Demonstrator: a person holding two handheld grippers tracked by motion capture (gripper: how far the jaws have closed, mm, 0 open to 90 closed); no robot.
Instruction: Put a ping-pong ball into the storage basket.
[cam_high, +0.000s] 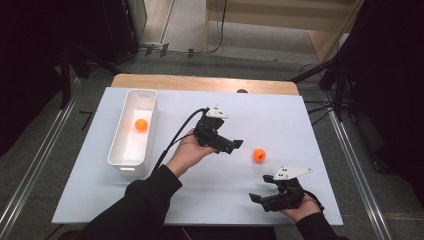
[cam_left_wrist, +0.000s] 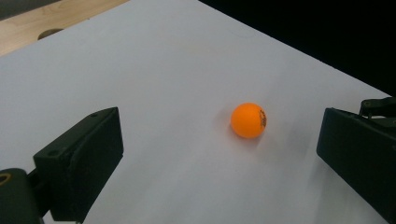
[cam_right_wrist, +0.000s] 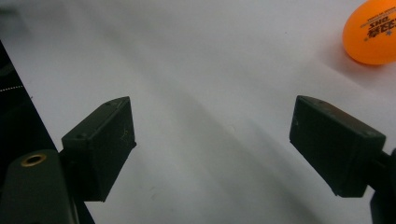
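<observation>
At far left on the white tabletop (cam_high: 280, 120), a white bin (cam_high: 131, 155), long and narrow, lying lengthwise away from the person, with 1 orange ball in the bin (cam_high: 141, 125) resting on its floor toward the far half. Just right of the bin, near the tabletop's middle, the left tool (cam_high: 233, 145) held in the left hand (cam_high: 189, 152), a black cable trailing back over the wrist, jaws pointing right toward the loose orange ball (cam_high: 259, 155). Jaws spread wide and holding nothing; in the left gripper view, the loose ball (cam_left_wrist: 249, 120) lying on the white surface ahead of the jaws, nearer the right-hand jaw than the left-hand one, touching neither, dark print visible on its side. Farther right in the high view, that ball sitting alone on the tabletop, apart from the bin and between the 2 tools, a little beyond the left tool's tips. At the near right corner, the right tool (cam_high: 261, 192) cradled in the right hand (cam_high: 302, 207), grey 3-cornered plate on top, jaws pointing left. Jaws also spread wide and holding nothing; in the right gripper view, bare white surface between them, with the ball (cam_right_wrist: 371, 32) at the upper right corner, well ahead of the jaws and off to the side, printed lettering on its face. Along the far edge, a strip of bare wood (cam_high: 200, 82) beyond the white cover.
</observation>
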